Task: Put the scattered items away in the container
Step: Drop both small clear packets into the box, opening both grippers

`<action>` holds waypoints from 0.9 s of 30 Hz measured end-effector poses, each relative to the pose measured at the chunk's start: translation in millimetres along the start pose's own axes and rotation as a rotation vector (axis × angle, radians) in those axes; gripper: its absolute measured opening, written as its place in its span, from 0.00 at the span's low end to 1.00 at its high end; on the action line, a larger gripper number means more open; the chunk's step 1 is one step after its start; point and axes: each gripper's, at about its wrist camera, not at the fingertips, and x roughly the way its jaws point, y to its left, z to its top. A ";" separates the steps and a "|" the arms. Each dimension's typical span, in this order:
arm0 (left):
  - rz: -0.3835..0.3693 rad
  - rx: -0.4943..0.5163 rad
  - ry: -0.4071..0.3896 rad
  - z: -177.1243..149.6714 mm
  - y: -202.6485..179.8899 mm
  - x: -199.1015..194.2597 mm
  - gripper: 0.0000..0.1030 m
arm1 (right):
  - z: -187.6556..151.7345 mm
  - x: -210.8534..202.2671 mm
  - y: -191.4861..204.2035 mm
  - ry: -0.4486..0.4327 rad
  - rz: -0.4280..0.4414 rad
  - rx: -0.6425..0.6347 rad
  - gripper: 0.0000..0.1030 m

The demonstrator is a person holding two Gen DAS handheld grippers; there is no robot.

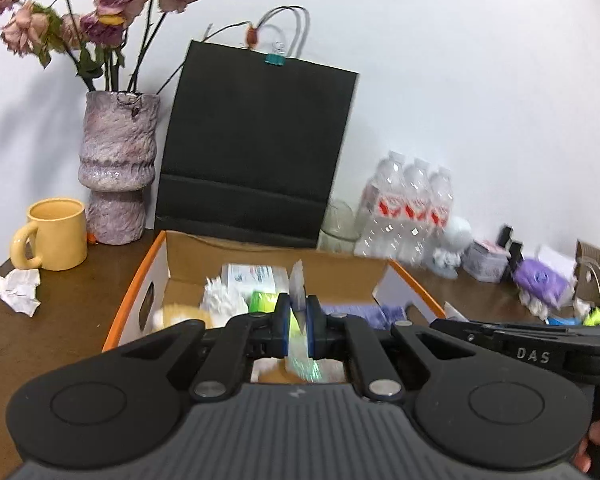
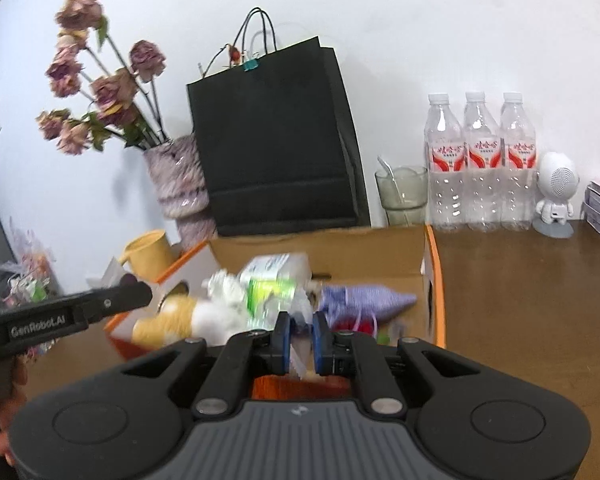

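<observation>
1. The left hand-held gripper (image 1: 300, 330), low centre of the left wrist view, is clamped on a thin, shiny wrapper (image 1: 299, 300) that stands edge-up between the blue pads; a thin edge is probably the only part such a flat thing offers.
2. The right hand-held gripper (image 2: 300, 338), low centre of the right wrist view, has its jaws nearly together on a pale, see-through film (image 2: 299, 354). Blur hides whether this is the same wrapper.
3. Each hand-held gripper shows in the other's view, at the right edge and the left edge, so they are side by side. I judge that they share one load.
4. The box (image 1: 134, 292), the container, sits mid-frame just beyond both sets of jaws, its orange rim toward the cameras. It already holds a white fluffy thing (image 1: 222, 300), a green-labelled pack (image 2: 270, 286) and a purple pouch (image 2: 364, 298).
5. Crumpled paper (image 1: 14, 286) at left and purple packs (image 1: 542, 280) at right lie on the surface outside the box, so tidying looks unfinished.
</observation>
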 end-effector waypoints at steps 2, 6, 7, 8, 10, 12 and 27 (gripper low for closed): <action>0.003 0.003 0.007 4.3 3.9 14.9 0.08 | 8.8 15.7 0.4 -0.007 -0.008 0.001 0.10; 0.016 0.016 0.025 11.0 12.2 42.8 0.08 | 21.4 46.3 3.3 -0.001 -0.018 -0.012 0.10; 0.020 0.018 0.032 11.6 14.3 49.1 0.08 | 22.5 53.1 3.9 0.005 -0.023 -0.017 0.10; 0.025 0.021 0.039 11.7 16.3 54.6 0.08 | 22.9 59.2 4.2 0.013 -0.029 -0.023 0.10; 0.039 0.025 0.053 12.5 20.1 64.0 0.08 | 23.5 69.5 4.6 0.029 -0.044 -0.036 0.10; 0.055 0.039 0.079 13.3 22.4 72.2 0.18 | 23.6 76.3 4.8 0.043 -0.066 -0.050 0.17; 0.226 0.075 0.093 11.9 21.2 73.3 1.00 | 25.6 76.4 -1.6 0.096 -0.193 -0.069 1.00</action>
